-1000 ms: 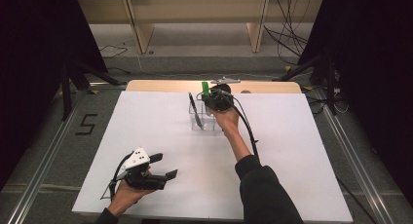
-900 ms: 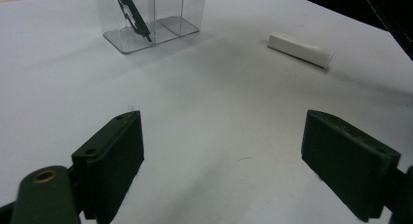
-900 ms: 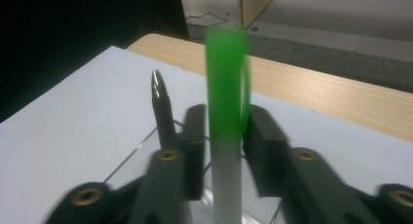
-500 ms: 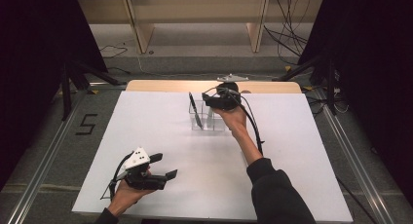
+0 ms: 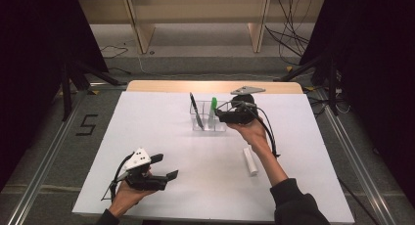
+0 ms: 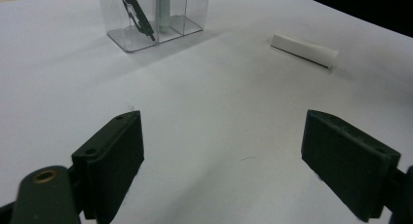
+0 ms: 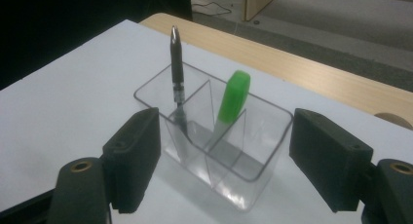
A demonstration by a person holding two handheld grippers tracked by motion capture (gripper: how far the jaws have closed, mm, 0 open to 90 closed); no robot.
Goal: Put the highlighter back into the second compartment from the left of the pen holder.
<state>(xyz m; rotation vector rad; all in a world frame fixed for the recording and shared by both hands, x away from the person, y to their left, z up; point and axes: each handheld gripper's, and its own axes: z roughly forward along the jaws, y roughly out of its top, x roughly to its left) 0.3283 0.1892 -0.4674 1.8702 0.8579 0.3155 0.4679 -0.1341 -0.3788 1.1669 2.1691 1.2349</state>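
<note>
high view: right gripper (image 5: 219, 113) just released green marker (image 5: 213, 105).

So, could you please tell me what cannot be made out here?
- Green marker: its tip, blurred behind the clear organizer walls, right gripper view.
- Black pen: top cut off by the frame edge, left gripper view.
- White tube: too small to identify, high view.

Green-capped marker (image 7: 233, 100) leaning cap-up in the middle compartment of a clear plastic organizer (image 7: 265, 151); black pen (image 7: 177, 73) nearly upright in the adjoining end compartment; organizer standing on the white tabletop (image 5: 161, 132), far centre
</note>
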